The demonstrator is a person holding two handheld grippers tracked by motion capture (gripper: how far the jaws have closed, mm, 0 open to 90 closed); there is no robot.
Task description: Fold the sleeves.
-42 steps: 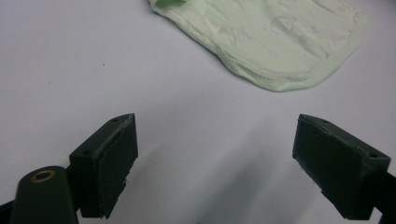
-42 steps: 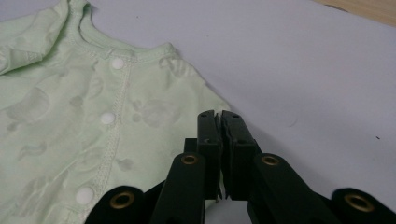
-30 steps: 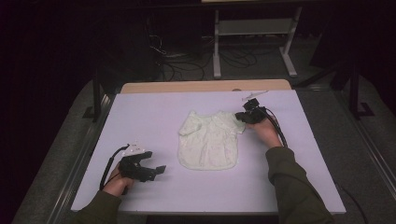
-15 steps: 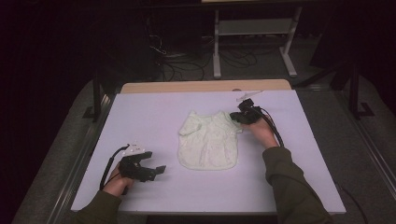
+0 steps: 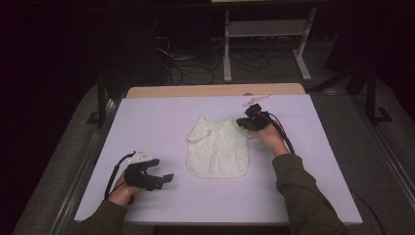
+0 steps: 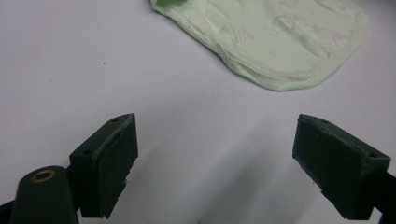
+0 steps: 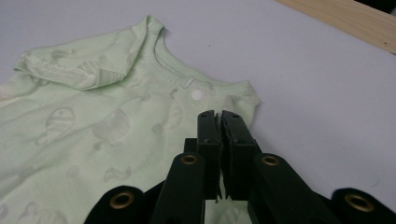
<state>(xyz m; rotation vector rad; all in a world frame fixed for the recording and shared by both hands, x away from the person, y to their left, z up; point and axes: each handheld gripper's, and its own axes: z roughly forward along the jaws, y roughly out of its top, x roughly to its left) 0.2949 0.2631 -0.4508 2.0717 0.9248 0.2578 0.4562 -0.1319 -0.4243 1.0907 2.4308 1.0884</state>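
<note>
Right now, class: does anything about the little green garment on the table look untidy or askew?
Yes. The pale green garment lies mostly flat, but its left sleeve is folded over onto the body, showing its stitched hem. The right tool is shut over the other shoulder; whether it pinches the fabric is unclear.
</note>
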